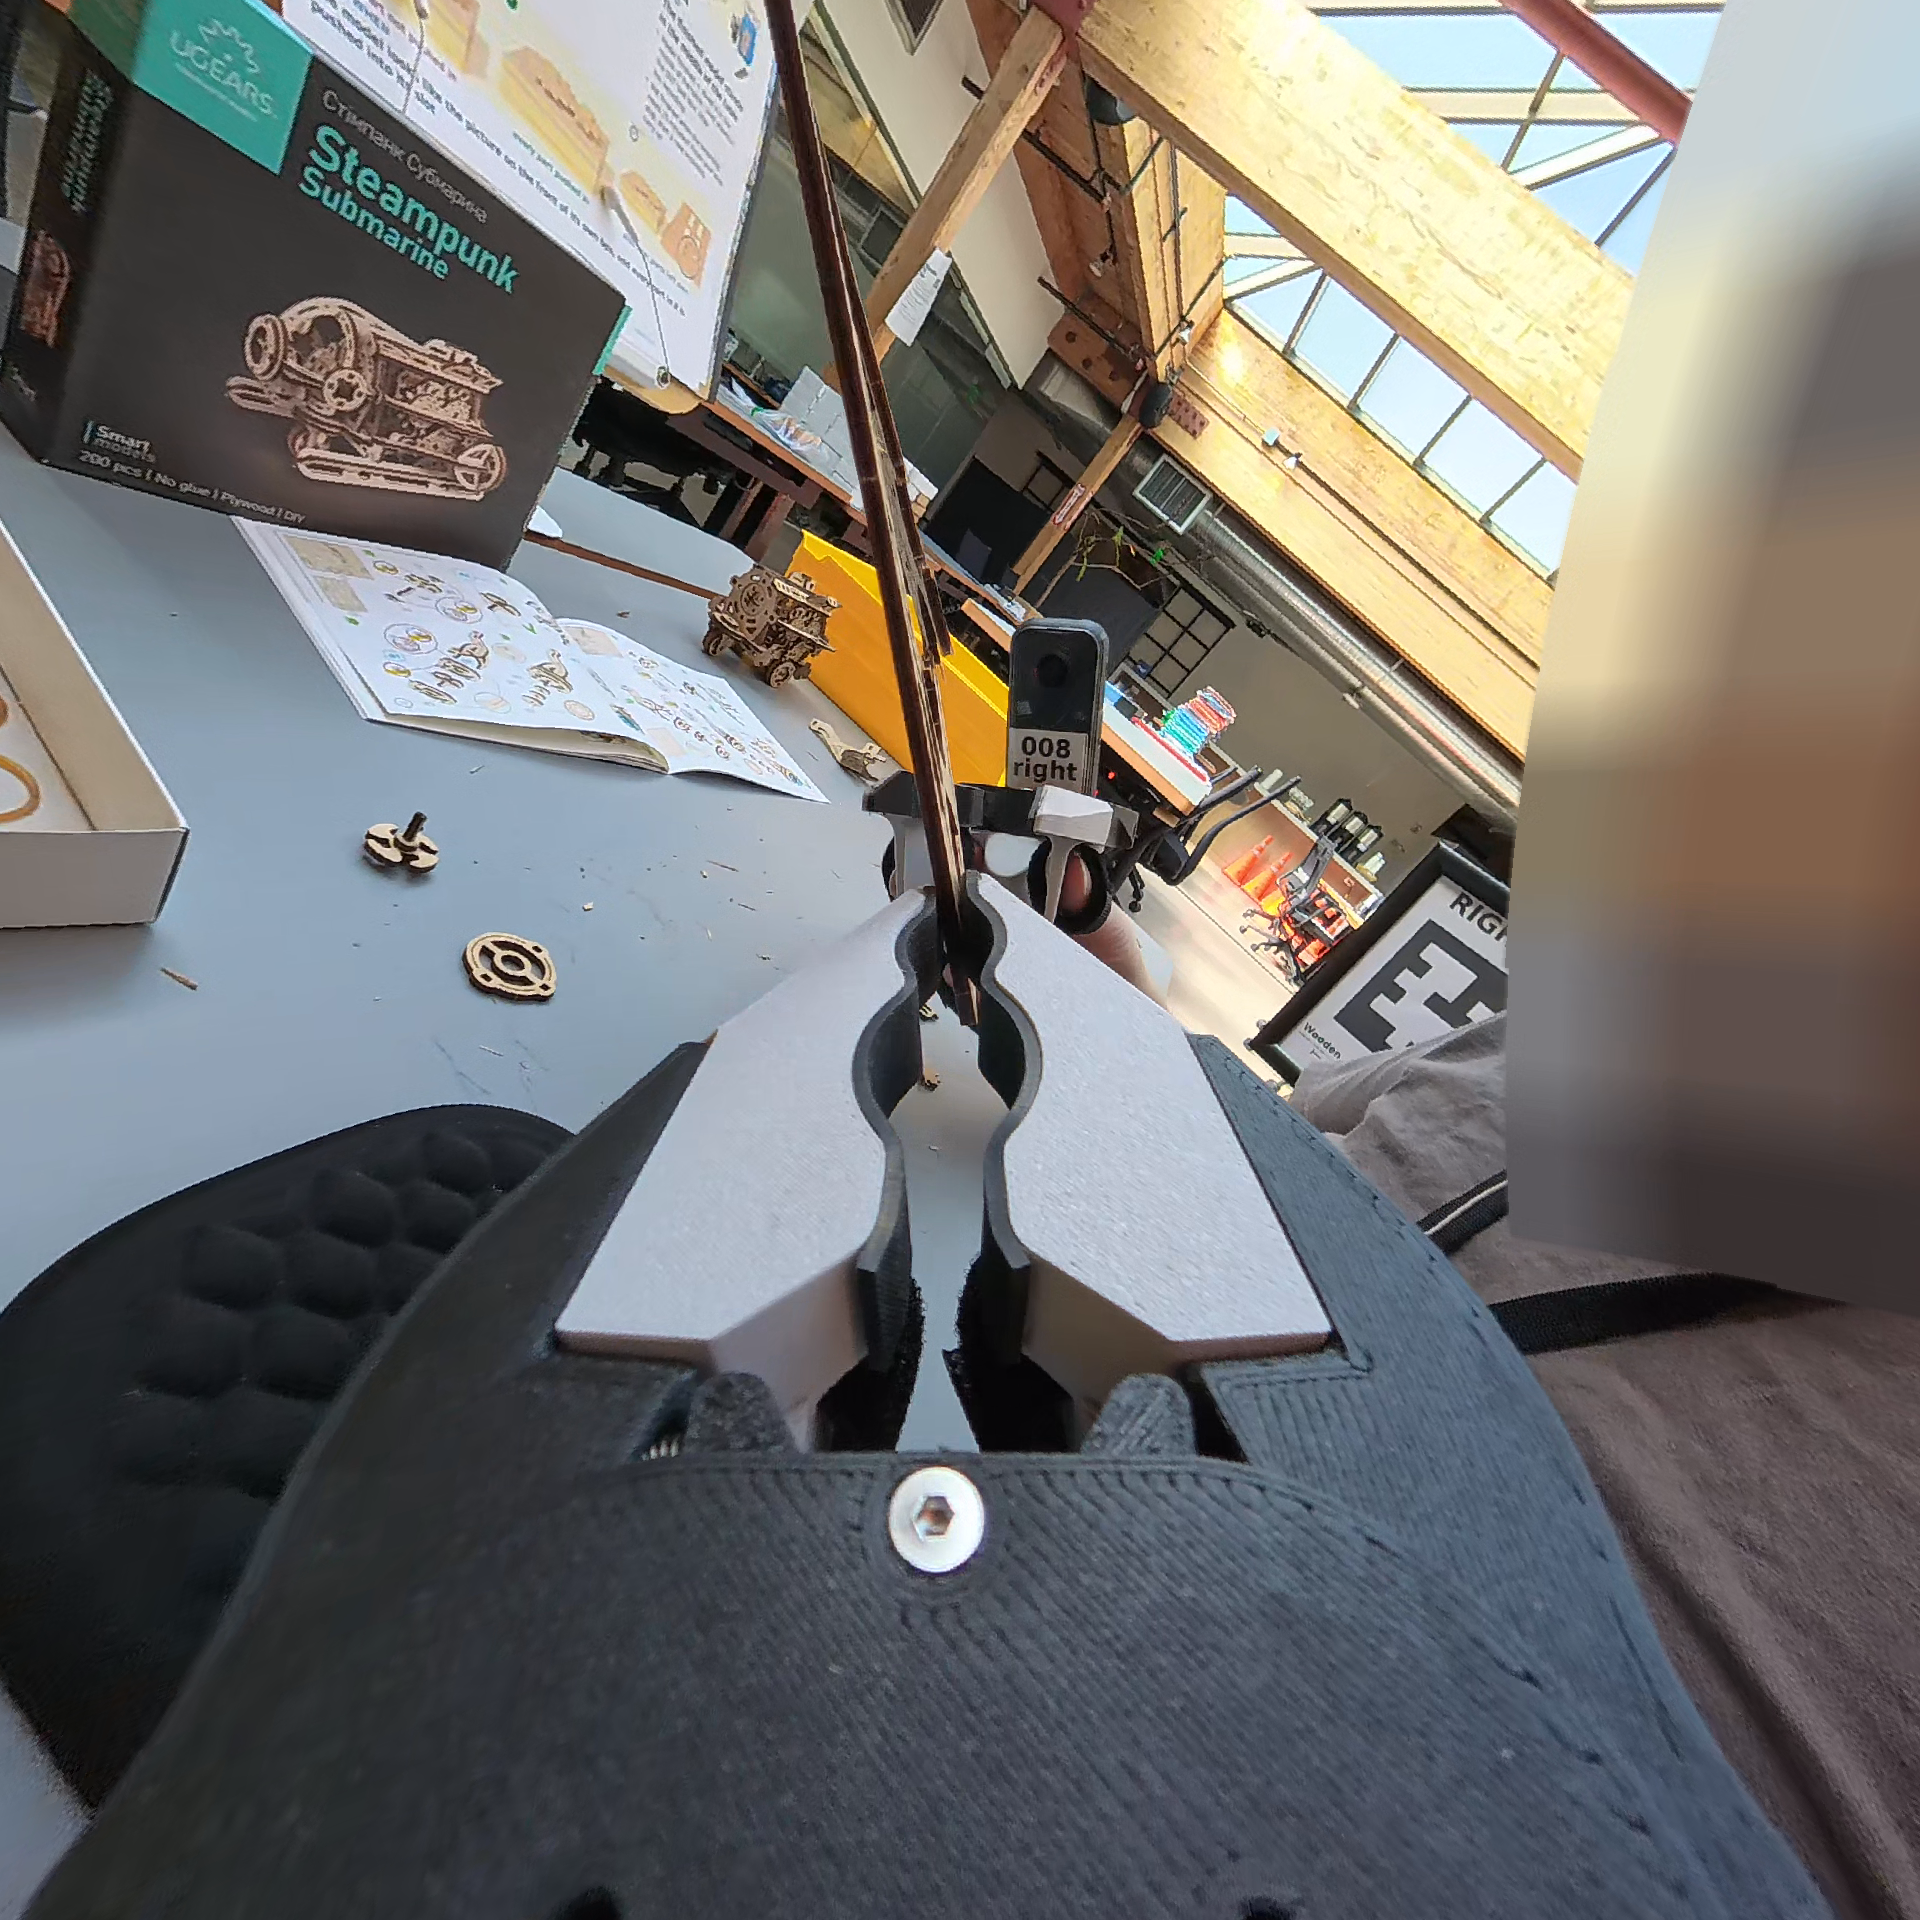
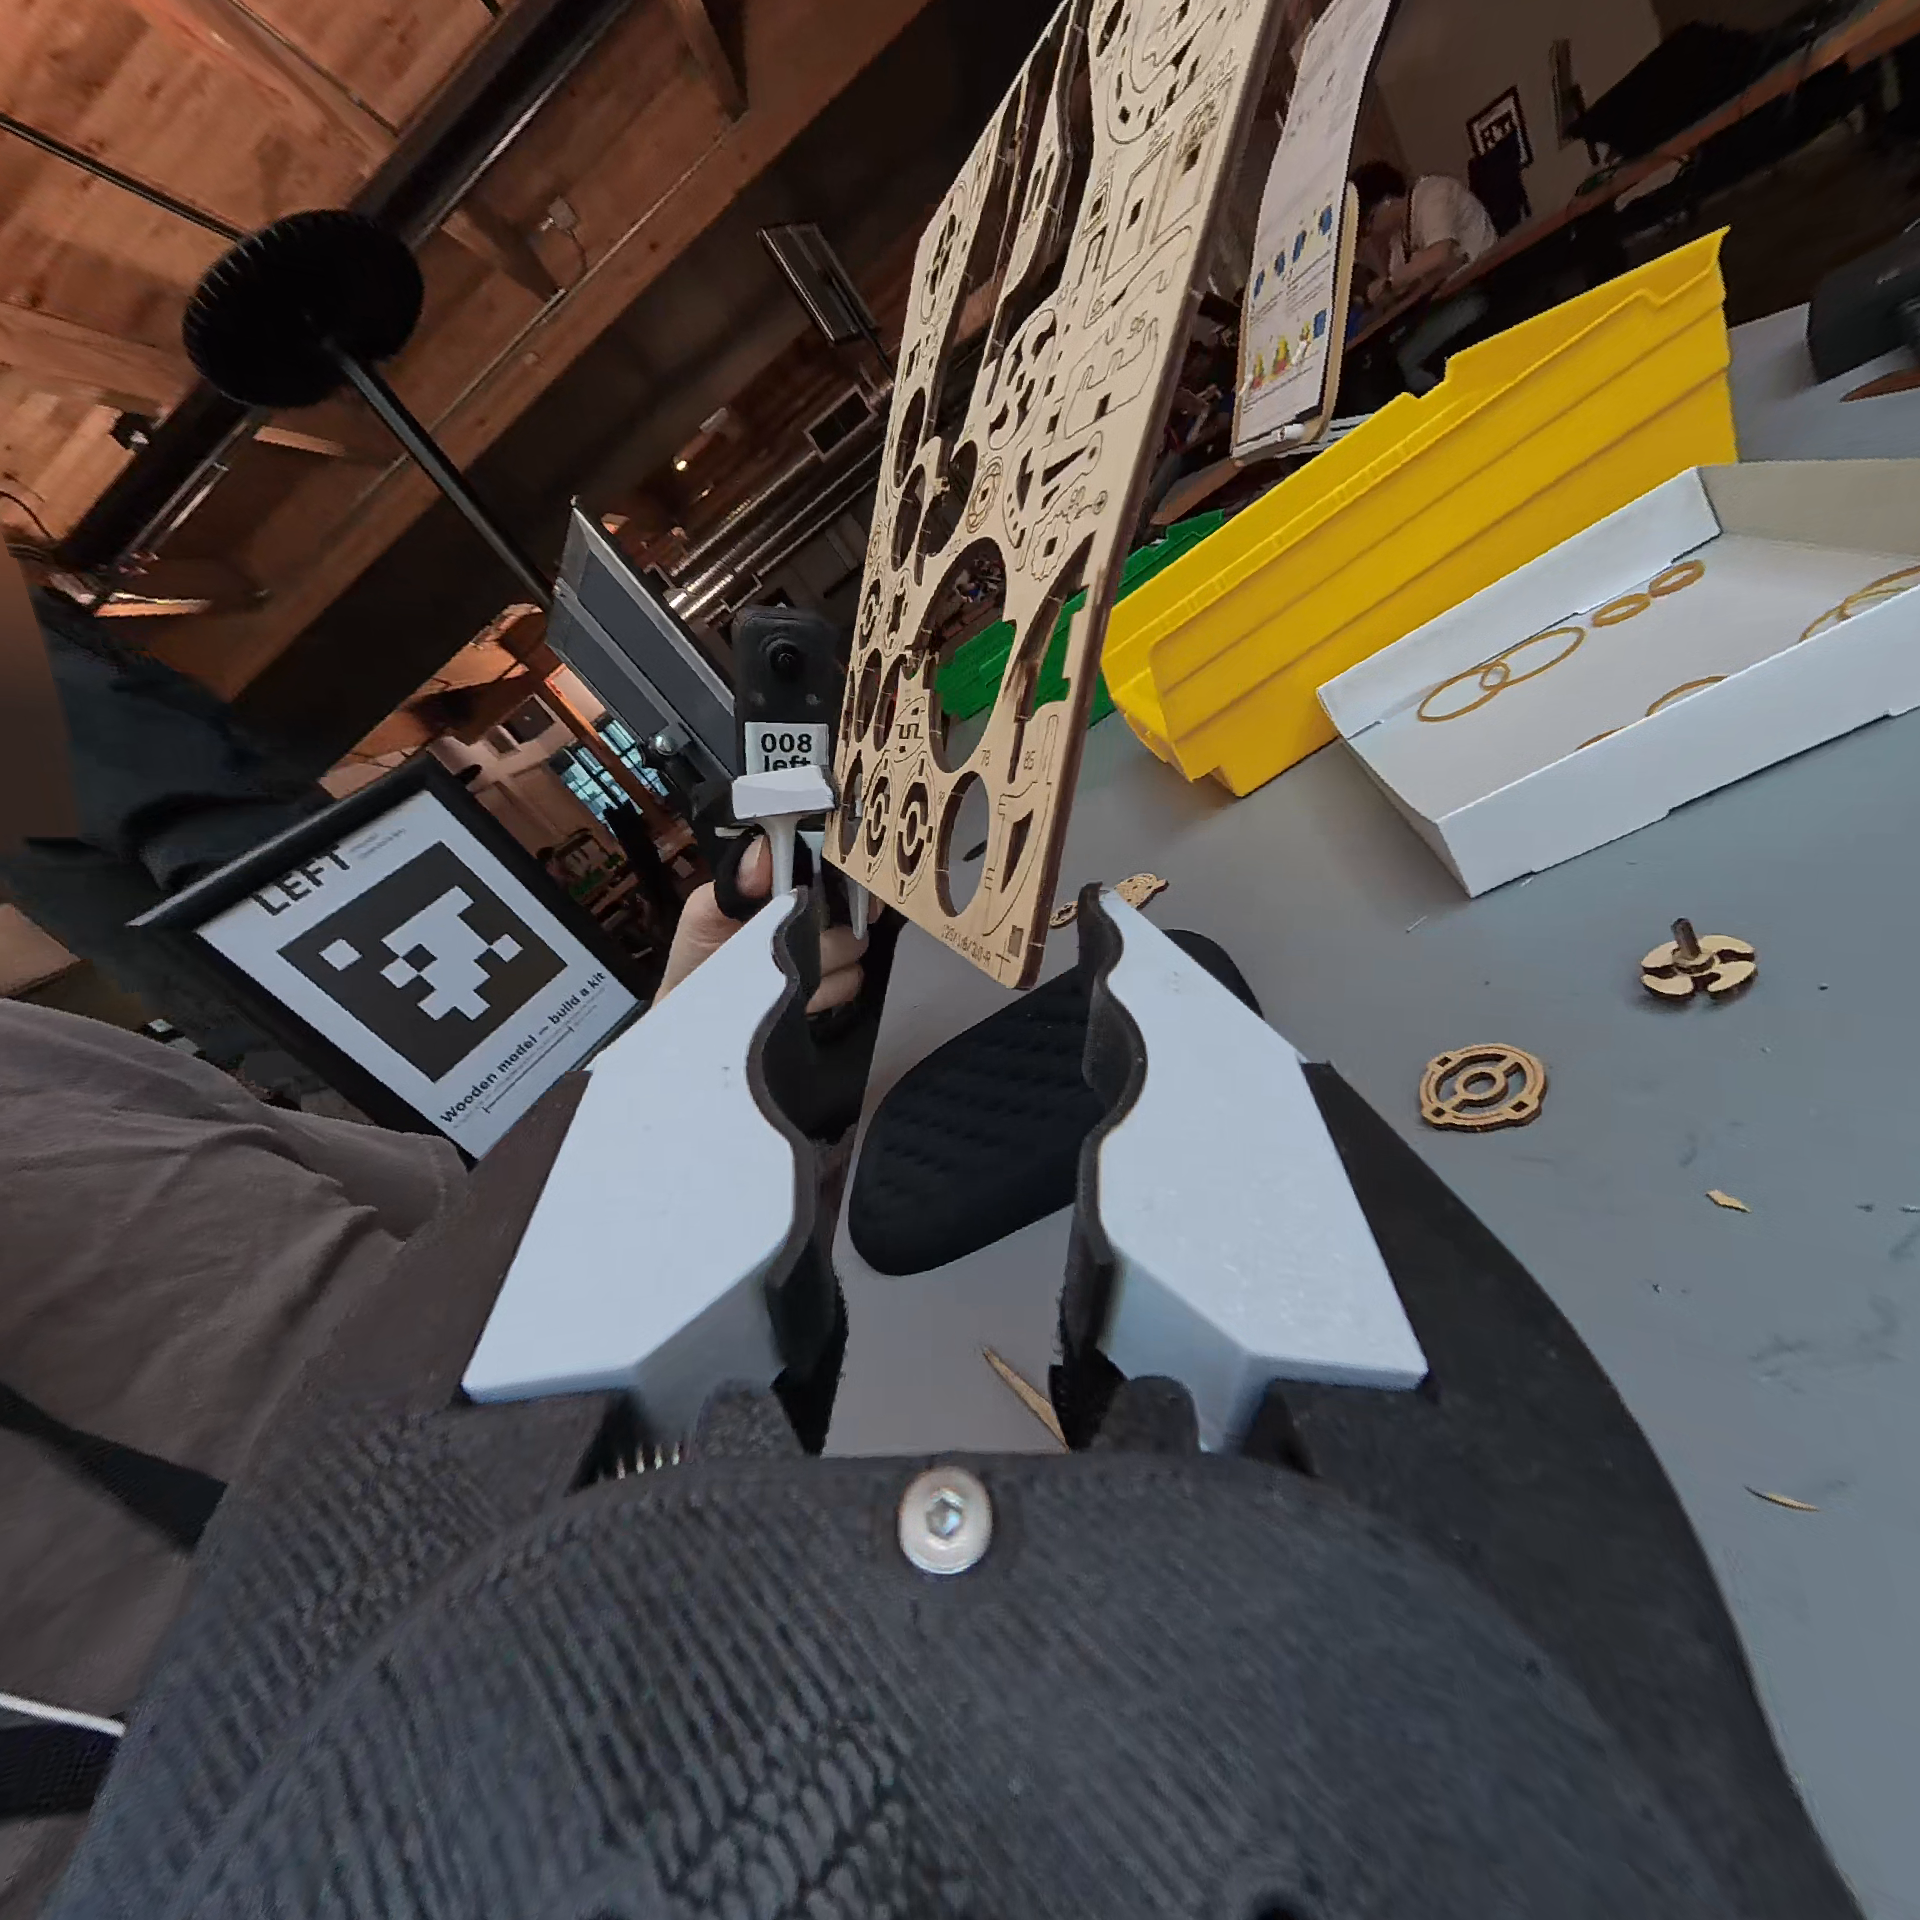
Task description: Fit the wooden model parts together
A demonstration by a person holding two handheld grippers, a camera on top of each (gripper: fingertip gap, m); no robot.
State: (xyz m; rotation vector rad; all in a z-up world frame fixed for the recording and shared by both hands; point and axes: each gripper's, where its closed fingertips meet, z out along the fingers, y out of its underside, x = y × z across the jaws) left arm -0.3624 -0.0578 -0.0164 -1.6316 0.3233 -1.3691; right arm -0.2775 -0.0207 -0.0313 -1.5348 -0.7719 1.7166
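My left gripper (image 1: 951, 914) is shut on the bottom edge of a thin laser-cut plywood parts sheet (image 1: 873, 416), which stands upright and shows edge-on. In the right wrist view the sheet's face (image 2: 1039, 468) shows several empty cut-outs, with the left gripper (image 2: 821, 862) pinching its lower left corner. My right gripper (image 2: 940, 914) is open and empty, with the sheet's lower right corner just ahead of its fingertips. It also shows in the left wrist view (image 1: 997, 862), facing me from behind the sheet. A loose ring part (image 2: 1481, 1086) and a small hub with a peg (image 2: 1696, 964) lie on the grey table.
The kit box (image 1: 301, 281), an open instruction booklet (image 1: 520, 665) and a partly built wooden model (image 1: 769, 621) are at the back. A white tray (image 2: 1558, 790) with rubber bands and a yellow bin (image 2: 1403, 582) are on the table. A black wrist pad (image 2: 977, 1143) lies under the grippers. There is about 10 cm between the tips of the two grippers.
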